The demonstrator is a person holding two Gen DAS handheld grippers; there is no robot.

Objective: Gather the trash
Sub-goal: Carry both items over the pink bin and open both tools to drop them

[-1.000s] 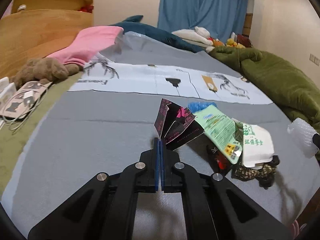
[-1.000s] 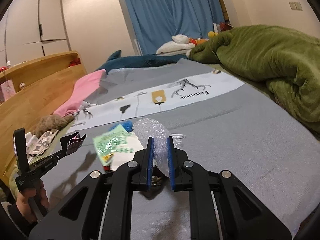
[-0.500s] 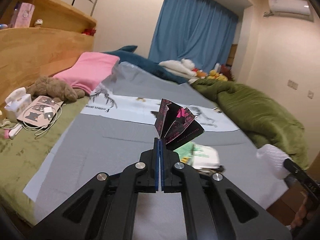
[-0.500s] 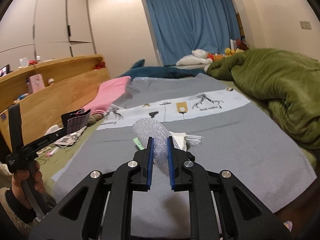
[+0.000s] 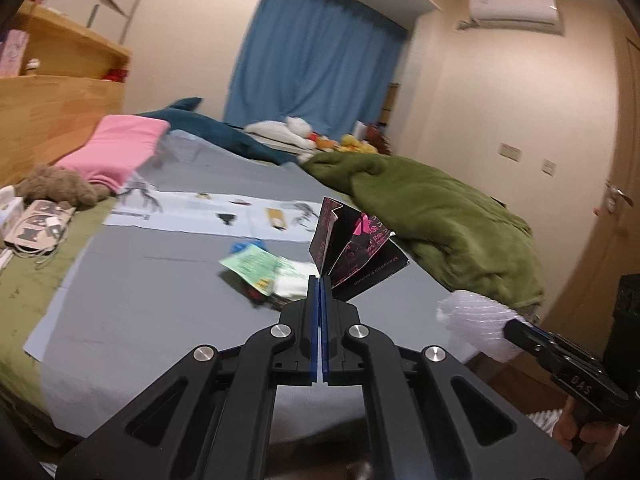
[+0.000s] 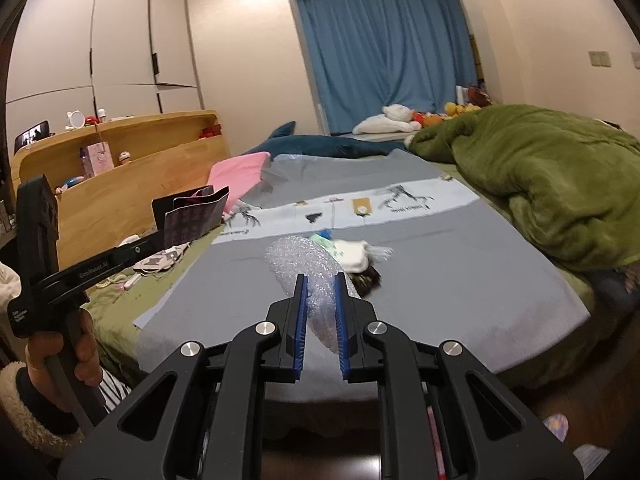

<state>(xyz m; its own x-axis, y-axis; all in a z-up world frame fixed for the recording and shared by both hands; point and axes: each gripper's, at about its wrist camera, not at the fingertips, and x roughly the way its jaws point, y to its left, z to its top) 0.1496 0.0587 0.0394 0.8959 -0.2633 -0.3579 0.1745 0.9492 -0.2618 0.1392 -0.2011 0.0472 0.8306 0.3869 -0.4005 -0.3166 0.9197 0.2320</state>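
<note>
My left gripper (image 5: 319,280) is shut on a folded black-and-pink paper wrapper (image 5: 352,246), held up in the air in front of the bed; the wrapper (image 6: 192,216) also shows at the left of the right wrist view. My right gripper (image 6: 321,280) is shut on a wad of clear bubble wrap (image 6: 304,264), which appears in the left wrist view as a white wad (image 5: 472,320) at the right. A small pile of trash stays on the grey sheet: a green-and-white packet (image 5: 256,266), a white packet (image 6: 352,254) and a dark scrap (image 6: 370,280).
A green duvet (image 6: 540,184) covers the bed's right side. A pink cloth (image 5: 116,146), a brown plush toy (image 5: 56,188), a blue shark plush (image 6: 316,146) and a wooden headboard shelf (image 6: 120,172) lie left and far. A person's hand (image 6: 60,356) grips the left tool.
Both grippers have risen and pulled back from the bed with their loads; the trash pile now lies farther off on the sheet. The left view has swung to the right.
</note>
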